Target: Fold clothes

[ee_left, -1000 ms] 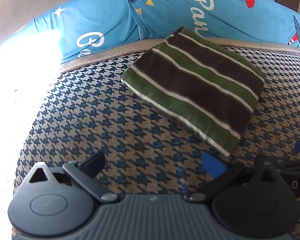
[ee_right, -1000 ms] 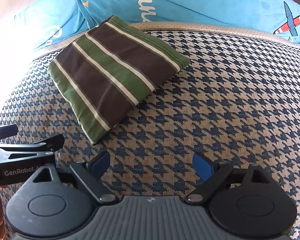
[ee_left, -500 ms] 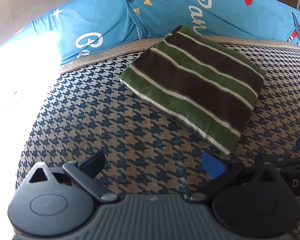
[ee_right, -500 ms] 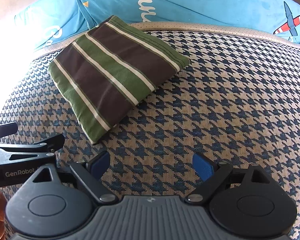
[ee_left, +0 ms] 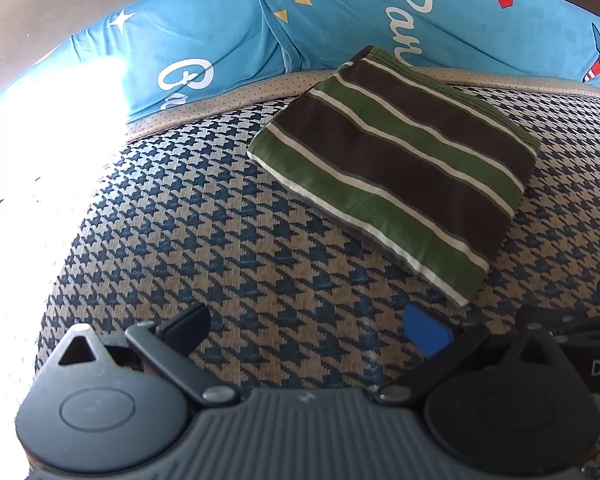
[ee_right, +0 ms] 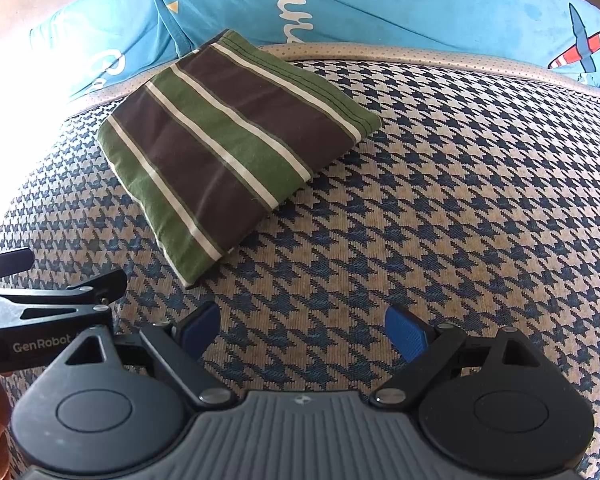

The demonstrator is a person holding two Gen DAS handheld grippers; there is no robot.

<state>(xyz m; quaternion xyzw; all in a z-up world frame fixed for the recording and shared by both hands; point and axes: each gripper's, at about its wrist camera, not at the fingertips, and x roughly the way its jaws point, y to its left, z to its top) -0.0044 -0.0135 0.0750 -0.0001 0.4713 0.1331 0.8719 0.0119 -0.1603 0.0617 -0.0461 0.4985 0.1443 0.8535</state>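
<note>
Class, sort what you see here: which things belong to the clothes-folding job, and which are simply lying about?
Belongs to the job:
- folded green-and-brown striped garment
- open left gripper
- open right gripper

Just there:
- blue printed pillows
- houndstooth-patterned mattress

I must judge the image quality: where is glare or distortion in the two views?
Left wrist view: strong white glare washes out the left side; the folded striped cloth stays sharp. Right wrist view: a smaller blown-out patch at upper left; the fisheye bends the houndstooth cover and its edge.

Folded striped garment (ee_left: 396,160) on houndstooth cushion (ee_left: 220,248)
</note>
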